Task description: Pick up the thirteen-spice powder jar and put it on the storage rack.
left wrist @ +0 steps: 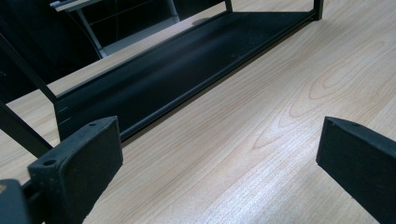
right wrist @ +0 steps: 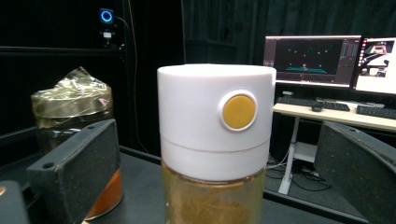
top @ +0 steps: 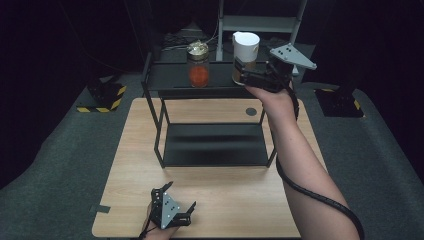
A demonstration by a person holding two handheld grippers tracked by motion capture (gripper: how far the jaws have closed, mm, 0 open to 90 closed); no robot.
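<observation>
Probably glass, so heavy, rigid and breakable: my right gripper (top: 239,75) stands released around the white-capped jar (right wrist: 215,140); regrip low on its body, near the far shelf (top: 170,80)

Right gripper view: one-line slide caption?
Open right claw straddling white-lidded jar on the shelf, foil-topped jar beside it.

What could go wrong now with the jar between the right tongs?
The right tongs stand open around the white-capped jar on the shelf's top; pulling back crookedly could let a pad catch and tip it. The jar stands near the top's right end, so a nudge might push it off. The orange jar beside it could get bumped.
</observation>
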